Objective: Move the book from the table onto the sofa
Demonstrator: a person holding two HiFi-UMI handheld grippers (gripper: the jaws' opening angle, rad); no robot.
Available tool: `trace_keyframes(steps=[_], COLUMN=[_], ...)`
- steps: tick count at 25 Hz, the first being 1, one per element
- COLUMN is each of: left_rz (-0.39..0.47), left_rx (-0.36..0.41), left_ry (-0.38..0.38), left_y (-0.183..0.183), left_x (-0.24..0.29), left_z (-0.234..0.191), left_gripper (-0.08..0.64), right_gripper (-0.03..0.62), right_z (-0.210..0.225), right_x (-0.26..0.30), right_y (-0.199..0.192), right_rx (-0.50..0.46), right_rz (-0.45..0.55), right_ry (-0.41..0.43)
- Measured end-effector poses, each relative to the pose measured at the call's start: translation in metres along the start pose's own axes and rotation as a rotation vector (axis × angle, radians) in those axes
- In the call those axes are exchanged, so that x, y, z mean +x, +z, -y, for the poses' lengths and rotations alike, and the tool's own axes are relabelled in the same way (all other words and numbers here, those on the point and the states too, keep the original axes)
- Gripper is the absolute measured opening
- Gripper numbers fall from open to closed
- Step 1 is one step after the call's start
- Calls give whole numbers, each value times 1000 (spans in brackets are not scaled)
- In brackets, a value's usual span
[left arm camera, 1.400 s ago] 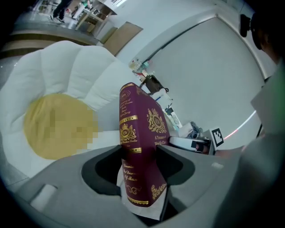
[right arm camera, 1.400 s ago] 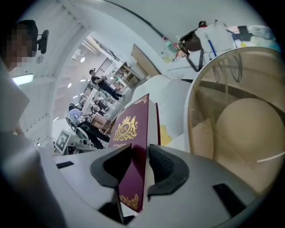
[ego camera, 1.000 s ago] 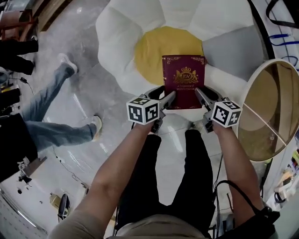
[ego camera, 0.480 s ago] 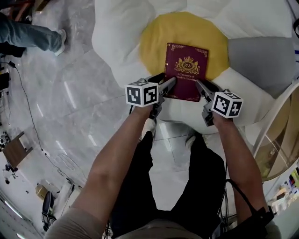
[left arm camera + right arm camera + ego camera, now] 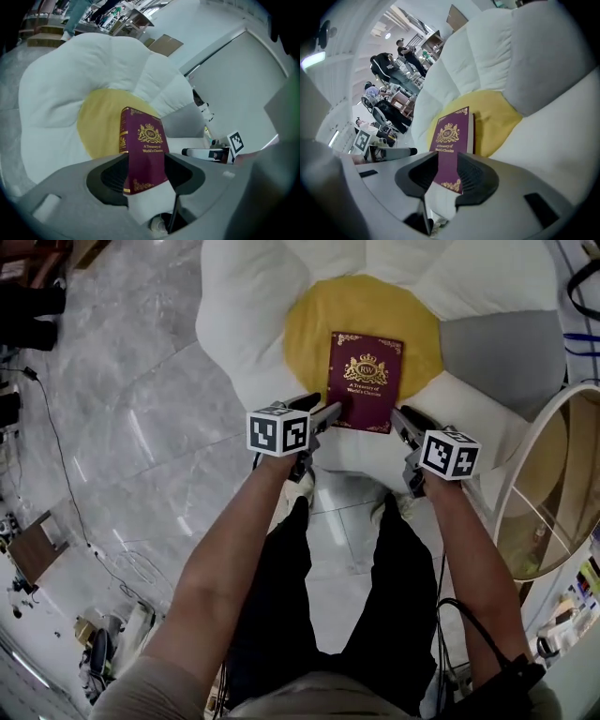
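The left tool (image 5: 327,414) and the right tool (image 5: 399,418) are both gripping the maroon book (image 5: 364,381) — each is clamping one near corner, with its jaws pressing on the covers. The book is lying level, gold-printed cover up, over the yellow centre (image 5: 314,334) of the white flower-shaped sofa (image 5: 244,324). Whether it is touching the cushion I cannot tell. The person's legs (image 5: 281,615) are standing on the grey floor (image 5: 141,427) just in front of the sofa.

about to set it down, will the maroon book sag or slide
Likely stiff: the book looks hardbound and shows no droop though gripped only at its near corners. Its smooth cover may slide on the soft yellow cushion.
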State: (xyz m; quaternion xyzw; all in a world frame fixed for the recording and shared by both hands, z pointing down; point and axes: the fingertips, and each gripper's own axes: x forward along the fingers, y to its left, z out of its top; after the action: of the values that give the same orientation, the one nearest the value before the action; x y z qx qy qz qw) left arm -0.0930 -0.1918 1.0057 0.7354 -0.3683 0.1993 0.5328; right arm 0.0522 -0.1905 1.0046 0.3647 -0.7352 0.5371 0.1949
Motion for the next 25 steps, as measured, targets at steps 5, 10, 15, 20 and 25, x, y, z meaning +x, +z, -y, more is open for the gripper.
trace_keyframes(steps=[5,10,15,20,25], left_rz=[-17,-38,-34,-7,2], left_rx=[25,68,116,177,238], left_ry=[-23,-86,-143,-200,-248], left_y=[9,17,26,32,36], left_x=[-67,-135,-203,-270,-328], left_z=[61,136,207,274,325], left_gripper=[232,230,170,33,8], right_gripper=[112,58,18,15,14], right_z=[-49,-106,-173,-248,-296], right_x=[-73,-149,-216,-278,-328], right_y=[-3,6,16,19,18], right_rx=[0,-52,-56,-59,-149], right_rz=[-7,-6,11,44,53], right_ry=[-29,-39,3,92,86])
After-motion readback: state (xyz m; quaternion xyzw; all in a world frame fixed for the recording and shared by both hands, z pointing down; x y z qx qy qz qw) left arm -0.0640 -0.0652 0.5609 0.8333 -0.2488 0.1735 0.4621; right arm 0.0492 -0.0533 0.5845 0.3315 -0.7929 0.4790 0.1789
